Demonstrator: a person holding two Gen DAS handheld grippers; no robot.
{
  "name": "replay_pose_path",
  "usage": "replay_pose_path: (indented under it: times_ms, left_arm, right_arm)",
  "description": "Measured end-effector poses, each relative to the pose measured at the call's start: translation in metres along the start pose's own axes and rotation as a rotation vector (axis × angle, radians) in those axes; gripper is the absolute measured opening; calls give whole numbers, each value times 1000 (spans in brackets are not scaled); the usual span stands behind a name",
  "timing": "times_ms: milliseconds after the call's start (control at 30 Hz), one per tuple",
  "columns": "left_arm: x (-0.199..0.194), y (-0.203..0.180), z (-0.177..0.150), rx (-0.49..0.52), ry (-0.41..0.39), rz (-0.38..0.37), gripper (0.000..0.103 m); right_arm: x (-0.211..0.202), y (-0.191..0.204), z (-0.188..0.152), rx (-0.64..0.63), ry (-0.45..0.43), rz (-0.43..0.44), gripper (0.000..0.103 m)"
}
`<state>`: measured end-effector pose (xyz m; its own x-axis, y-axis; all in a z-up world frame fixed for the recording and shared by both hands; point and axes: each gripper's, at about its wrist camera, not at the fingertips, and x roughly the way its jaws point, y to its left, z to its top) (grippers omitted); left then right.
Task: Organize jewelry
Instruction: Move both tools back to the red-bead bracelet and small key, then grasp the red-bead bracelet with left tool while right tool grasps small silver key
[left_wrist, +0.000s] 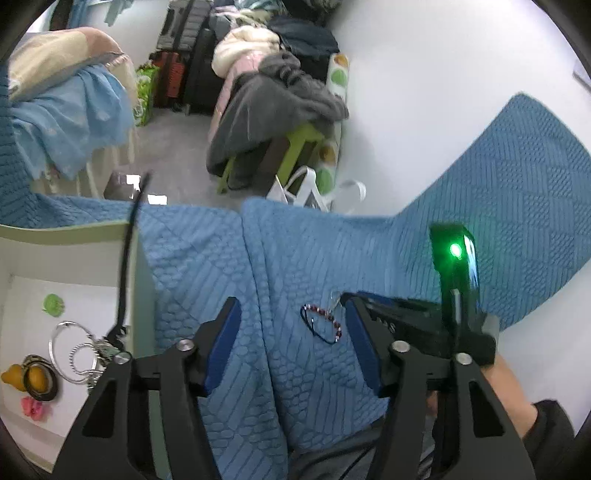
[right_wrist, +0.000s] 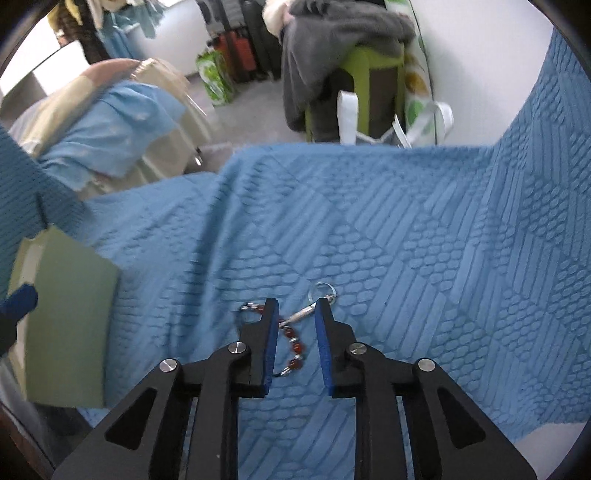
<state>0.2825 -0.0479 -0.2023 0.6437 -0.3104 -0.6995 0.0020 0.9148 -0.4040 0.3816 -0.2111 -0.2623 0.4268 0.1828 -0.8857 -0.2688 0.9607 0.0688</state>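
Mostly done — box (left_wrist: 22, 258) at 8 o'clock already holds bangles (left_wrist: 70, 350) and small charms. Red-bead bracelet (right_wrist: 293, 345) is left on the blue blanket (right_wrist: 406, 240). Right gripper (right_wrist: 295, 314) straddles it, jaws slightly apart, not pinching. Left gripper (left_wrist: 291, 325) half open, empty — bracelet at its 1 o'clock.

You are working over a blue quilted bedspread (right_wrist: 369, 229) with a stitched pattern, which is covering the surface in front of you and climbing up on the right. Beyond it a white wall (left_wrist: 424, 92) is rising, and grey floor (left_wrist: 173, 147) is showing. A green stool (right_wrist: 369, 74) is standing under a heap of grey and pale clothes (left_wrist: 273, 85), and dark and red suitcases (left_wrist: 184, 66) are lining the far side. Even, soft light is filling the room.
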Motion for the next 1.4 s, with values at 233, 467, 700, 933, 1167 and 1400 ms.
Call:
replay_pose_path:
  times_ms: [233,467,700,933,1167,1400]
  left_arm:
    - [18,-3,-5,1,27,-9,50]
    - [44,-1,-14,-16,71,-29,41]
    - [74,-11,-25,0,122,-37,41]
    - [97,-23,-35,7,171,-54,39]
    - [120,-33,-38,45,195,-27,33]
    - [138,-48,-35,129,180,33,28]
  right_arm:
    - [23,-8,6,17,49,-30,20]
    - [30,-1,4,-53,66,-109,23]
    - [28,10,0,-100,51,-107,4]
    - [7,-13,6,-11,-19,-64,3]
    - [0,-35,3,68,-30,-29,4]
    - [-7,-37,4,87,-54,-2,4]
